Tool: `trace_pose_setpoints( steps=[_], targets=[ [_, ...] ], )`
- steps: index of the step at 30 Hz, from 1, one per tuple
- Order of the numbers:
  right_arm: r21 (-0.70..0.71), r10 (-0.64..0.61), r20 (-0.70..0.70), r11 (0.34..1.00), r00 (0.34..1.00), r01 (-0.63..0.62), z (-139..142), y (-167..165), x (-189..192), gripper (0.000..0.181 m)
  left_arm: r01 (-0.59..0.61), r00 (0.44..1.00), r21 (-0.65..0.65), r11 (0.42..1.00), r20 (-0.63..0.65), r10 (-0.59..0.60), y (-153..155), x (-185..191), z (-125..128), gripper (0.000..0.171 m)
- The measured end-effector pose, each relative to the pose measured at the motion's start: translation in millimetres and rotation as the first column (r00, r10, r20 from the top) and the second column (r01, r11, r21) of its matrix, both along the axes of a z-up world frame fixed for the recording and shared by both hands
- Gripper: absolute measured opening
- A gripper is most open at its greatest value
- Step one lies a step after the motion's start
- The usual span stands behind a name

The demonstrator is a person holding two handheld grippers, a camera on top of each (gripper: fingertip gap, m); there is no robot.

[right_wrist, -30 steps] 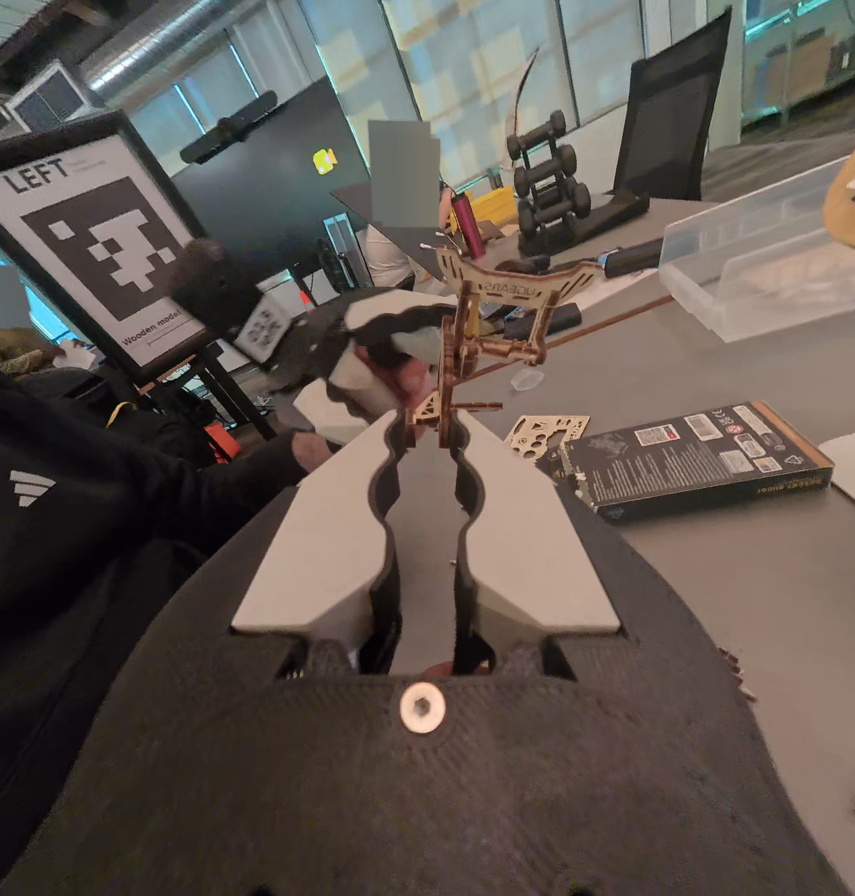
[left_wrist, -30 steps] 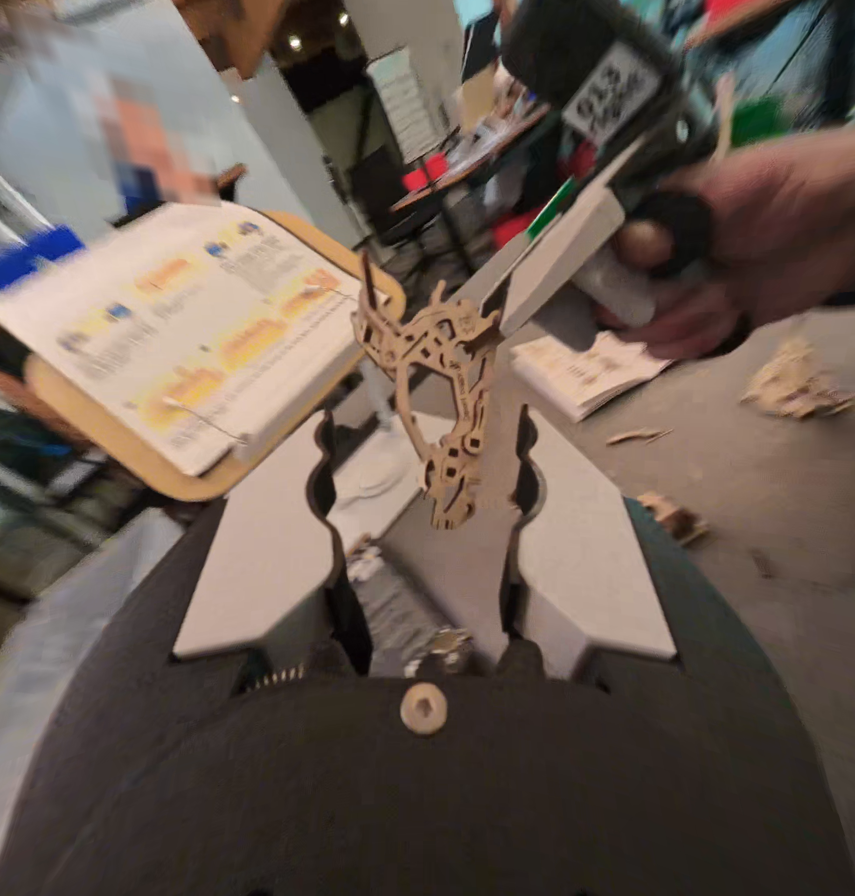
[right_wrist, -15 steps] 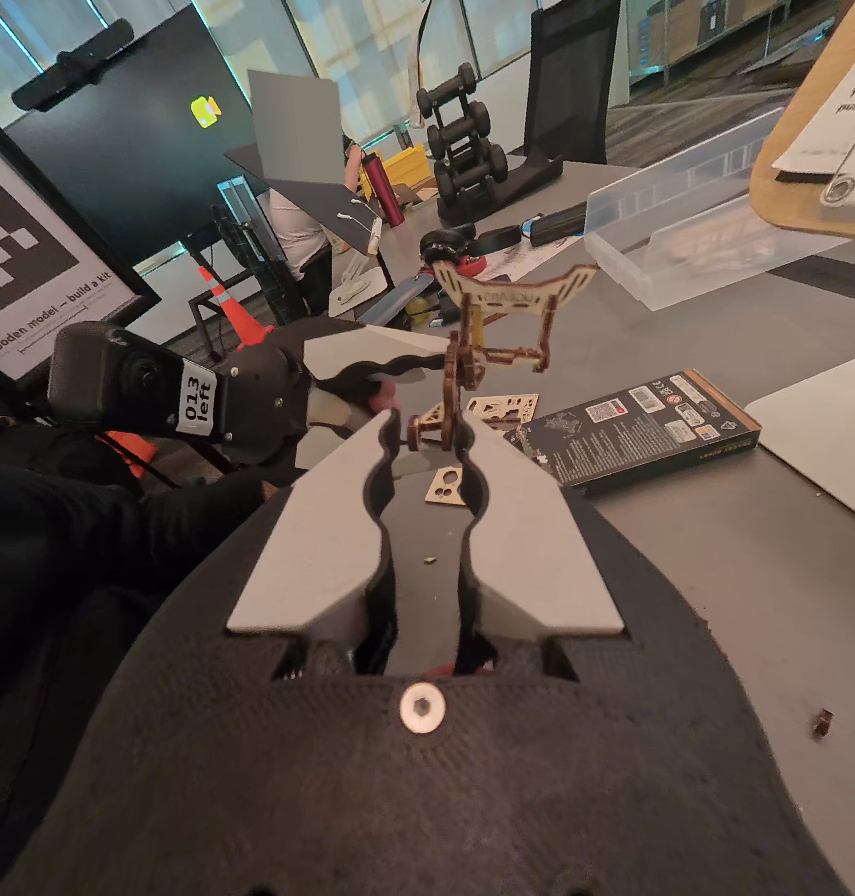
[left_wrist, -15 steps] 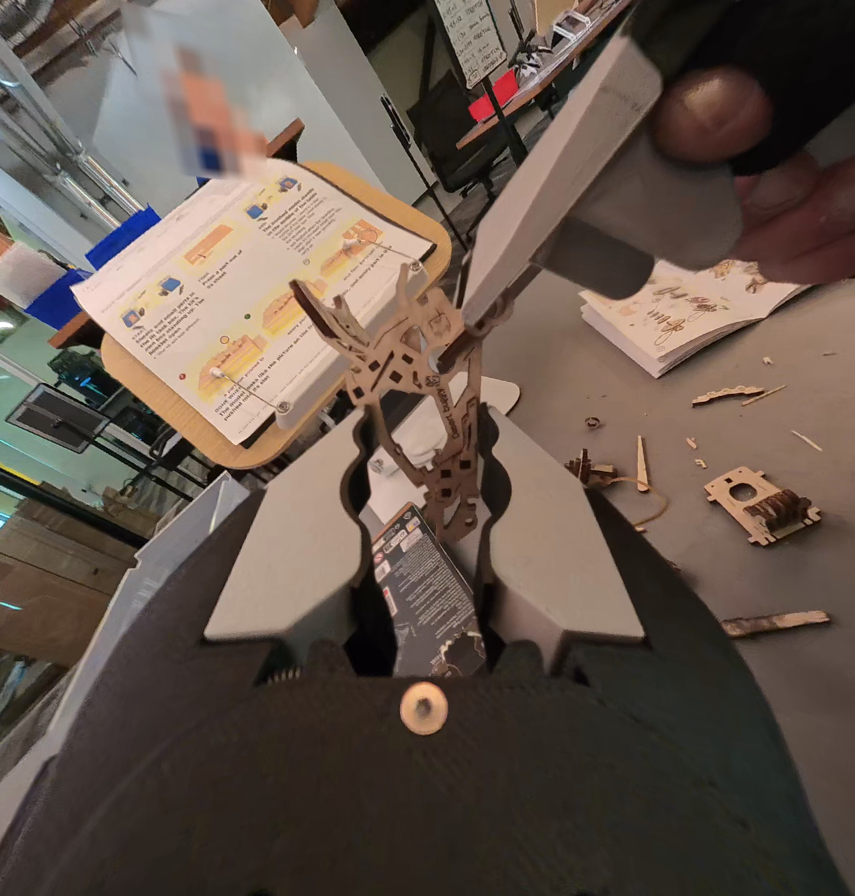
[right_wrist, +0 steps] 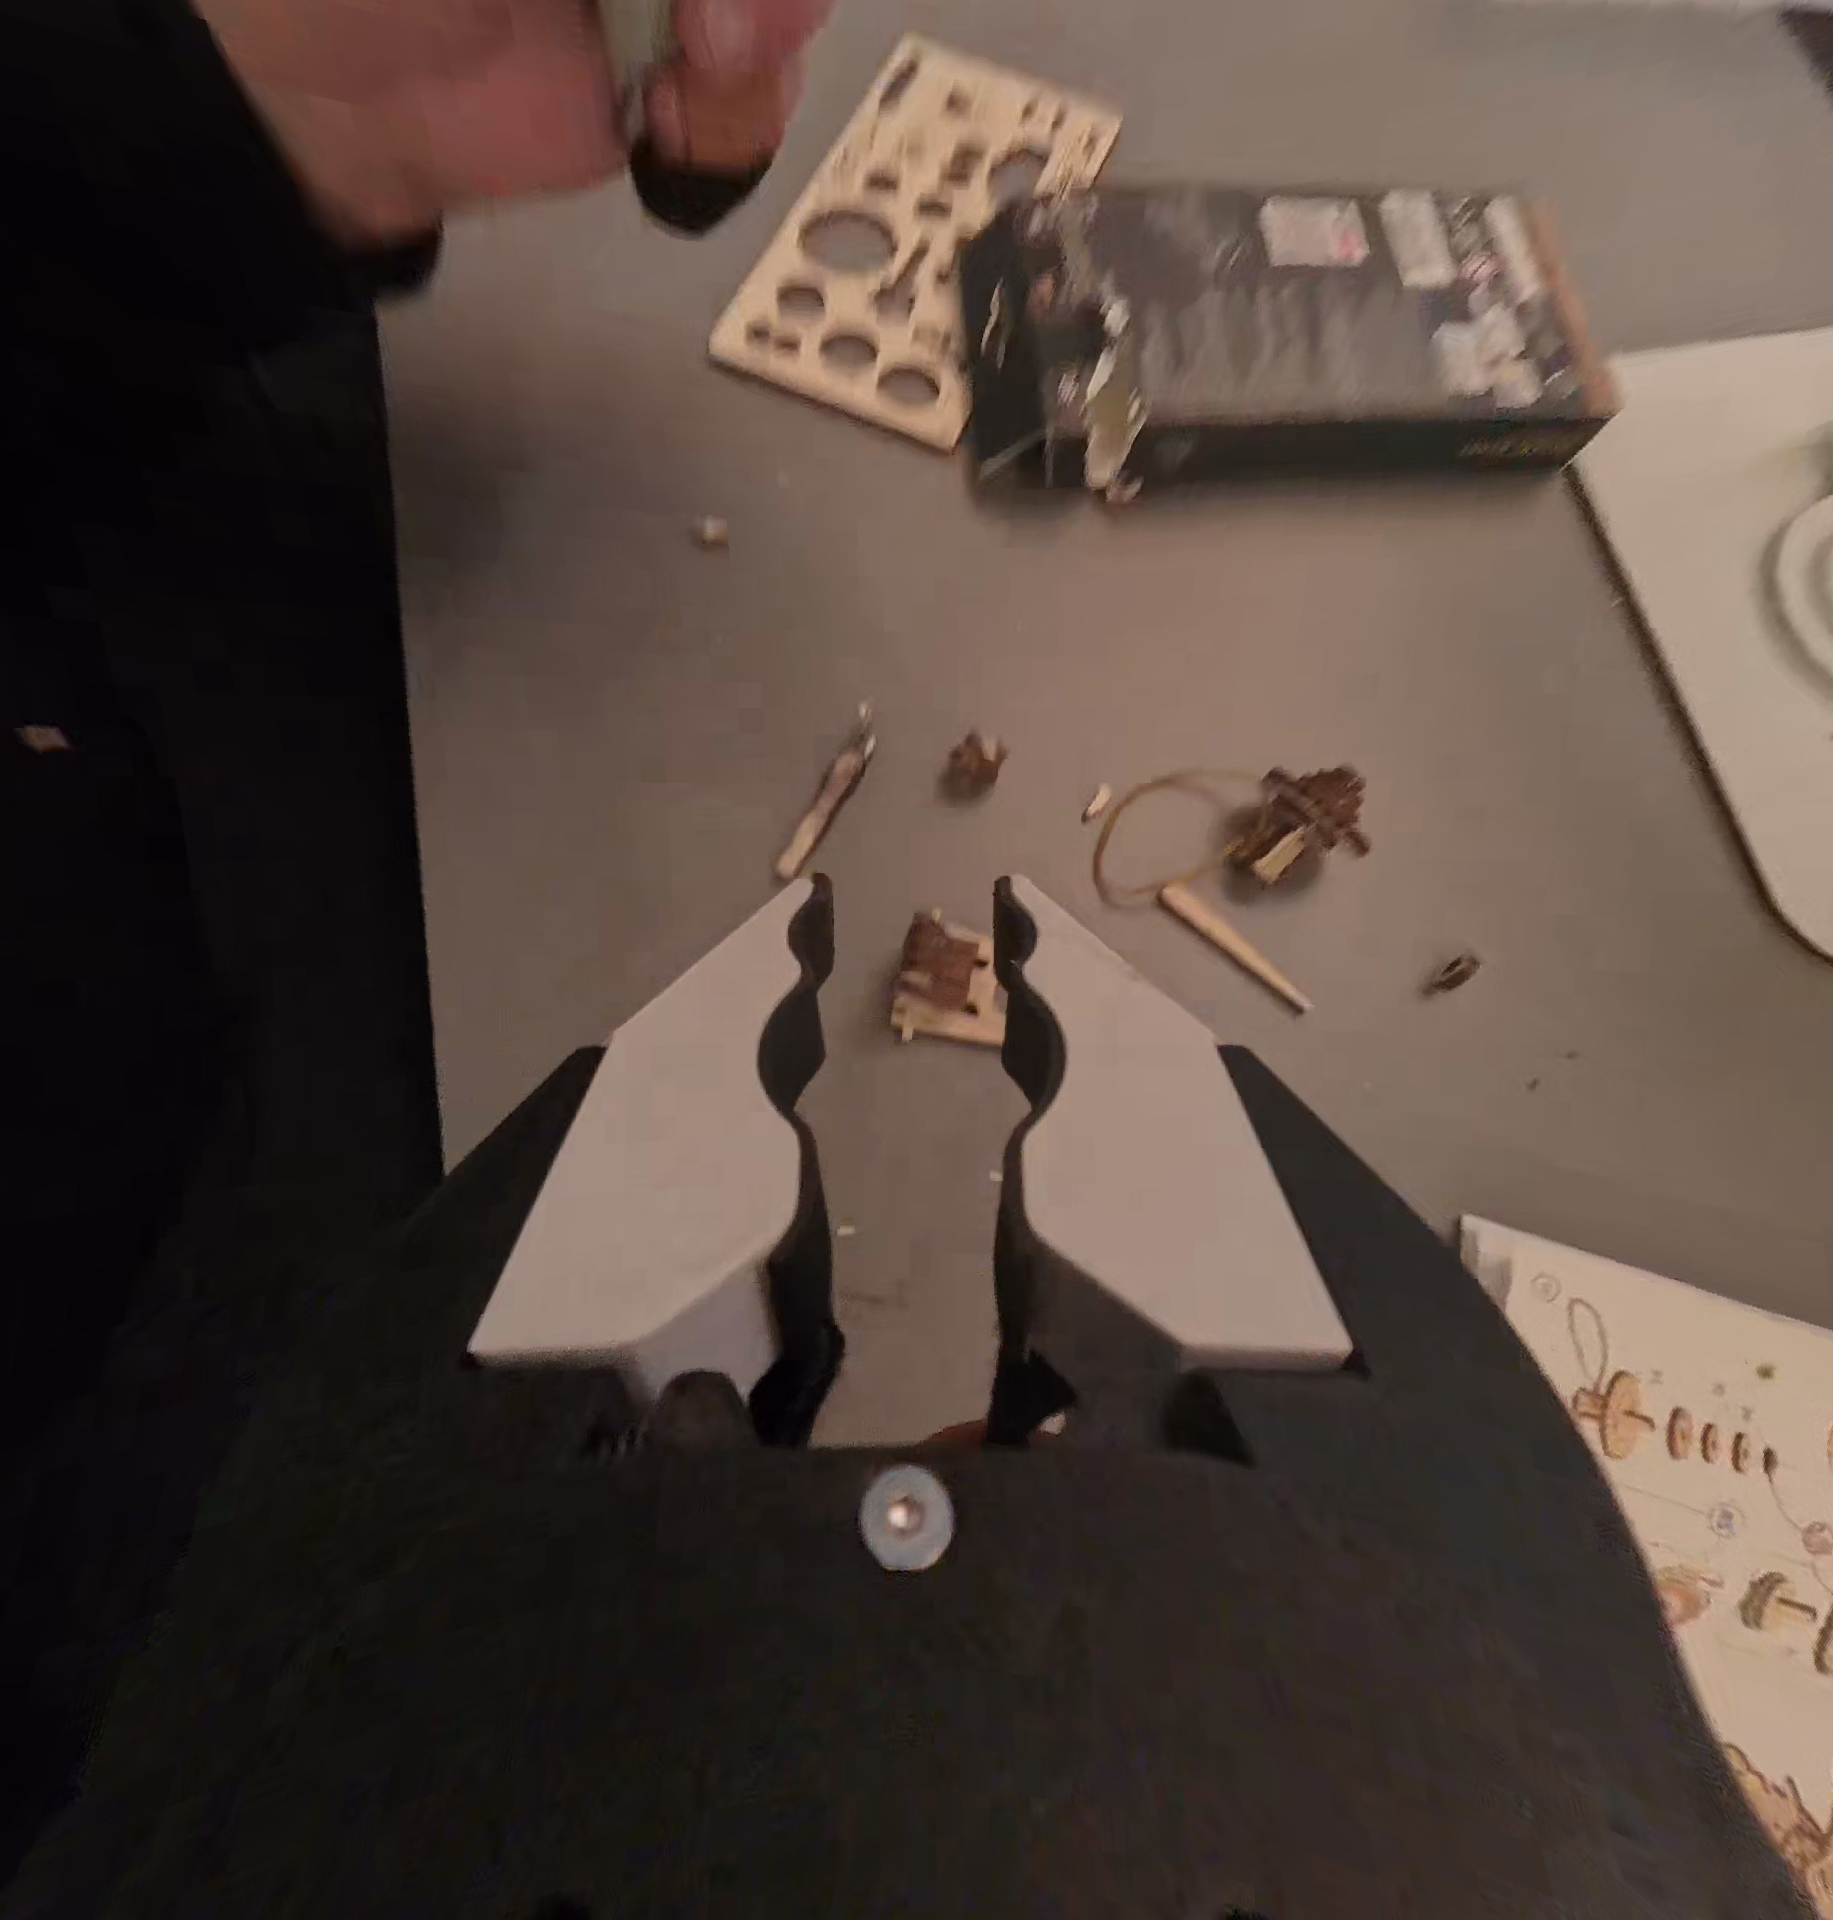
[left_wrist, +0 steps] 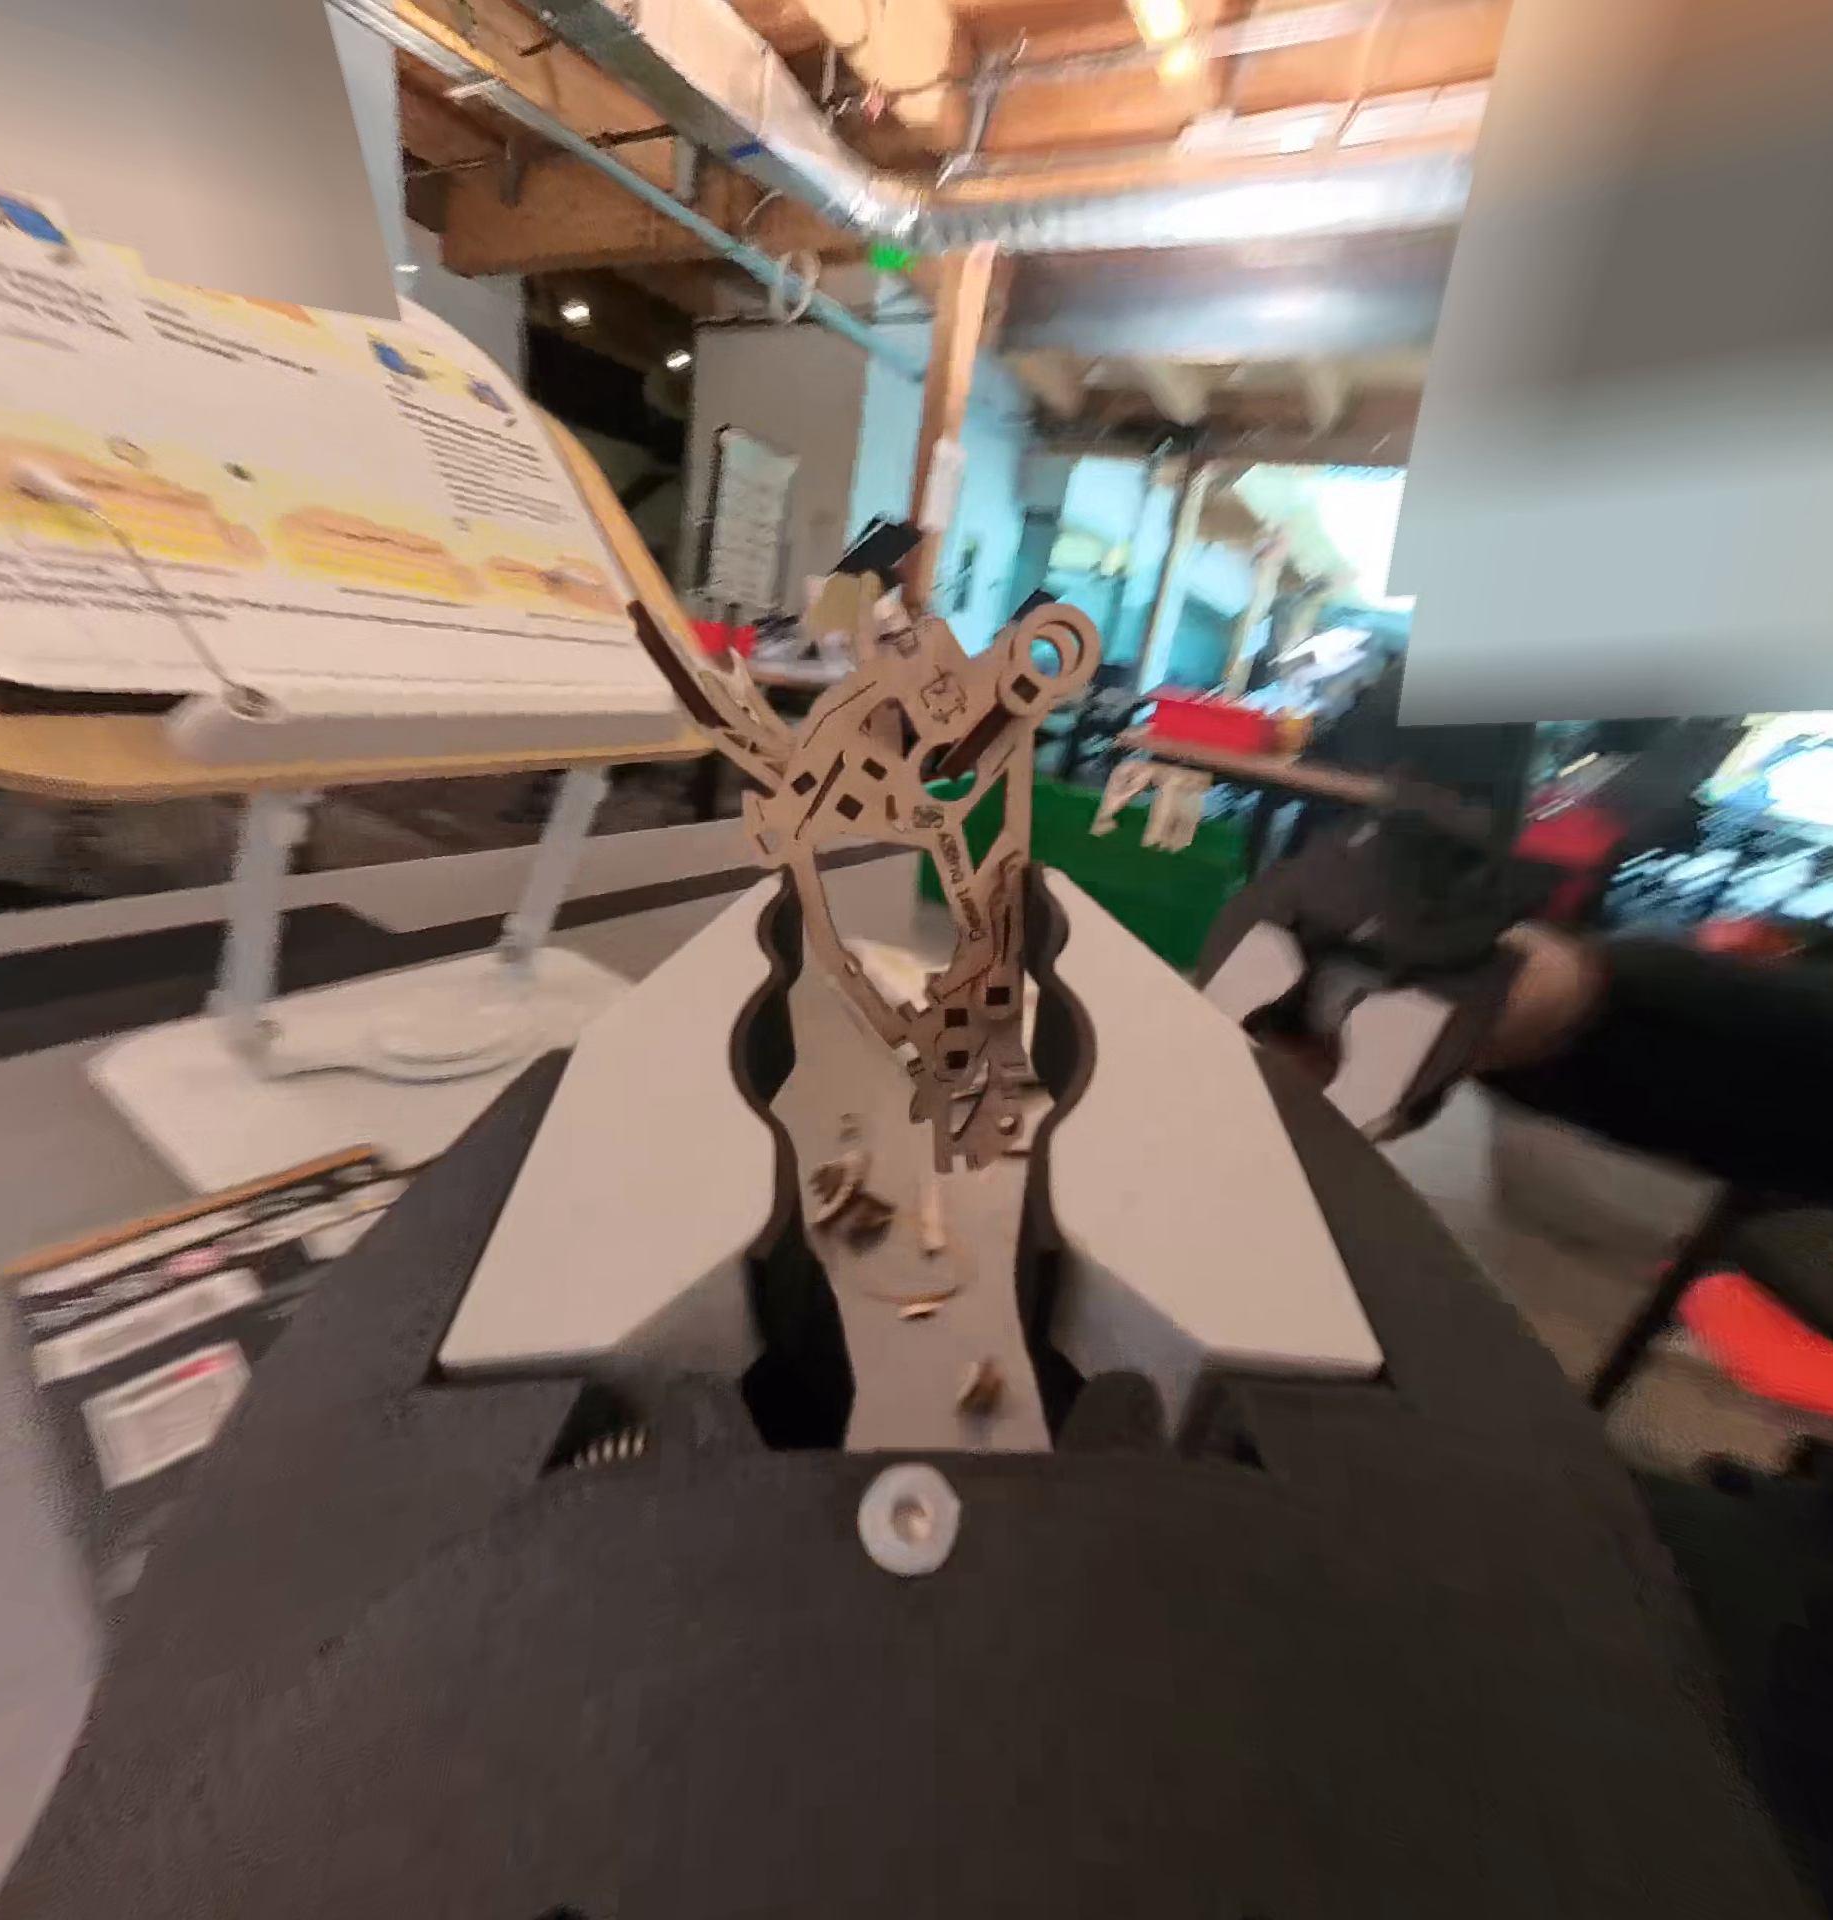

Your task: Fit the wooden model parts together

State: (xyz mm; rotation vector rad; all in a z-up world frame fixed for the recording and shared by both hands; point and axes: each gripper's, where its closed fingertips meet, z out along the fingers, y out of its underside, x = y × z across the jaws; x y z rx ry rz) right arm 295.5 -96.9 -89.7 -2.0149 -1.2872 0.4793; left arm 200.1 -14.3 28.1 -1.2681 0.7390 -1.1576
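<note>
Left gripper (left_wrist: 907, 914): jaws set a moderate way apart, with the wooden model assembly (left_wrist: 917, 831) standing upright between the fingertips. Its lower part lies against the inner face of the right-hand finger (left_wrist: 1151, 1091); a clear gap shows on the other side. The left wrist view is blurred, so whether the piece is actually clamped cannot be determined. The assembly rises toward 12 o'clock, its ring-shaped end at about 1 o'clock.

An open instruction sheet (left_wrist: 268, 499) on a tan board sits at 10 o'clock on a white stand. A black box (left_wrist: 164, 1288) lies on the grey table (left_wrist: 18, 1122) at 8 o'clock.

Right gripper (right_wrist: 912, 894): jaws spread, nothing held, pointing down at the table. A small wooden sub-part (right_wrist: 943, 982) lies on the surface between the fingertips, close to the right-hand one. At 1 o'clock lie a darker wooden cluster (right_wrist: 1301, 821) with a rubber band (right_wrist: 1140, 831) and a pointed stick (right_wrist: 1234, 951). A punched-out wooden sheet (right_wrist: 891, 260) lies at 12 o'clock, touching the black box. A booklet (right_wrist: 1722, 1558) lies at 4 o'clock. A hand (right_wrist: 538, 94) shows at 11 o'clock, blurred.
</note>
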Motion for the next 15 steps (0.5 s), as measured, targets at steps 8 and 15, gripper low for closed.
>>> trace_pose_setpoints(
  steps=[8,15],
  targets=[
    [-0.011,-0.013,0.006,1.000,1.000,0.013,-47,4,-1,0.007,0.284,0.934,-0.083,0.955,0.250,-0.256,-15,2,4,0.040],
    [-0.077,-0.046,-0.138,0.996,0.989,0.036,-22,9,-3,0.004,0.463,0.781,-0.002,0.886,0.474,-0.407,-24,-15,24,0.040]
  ],
)
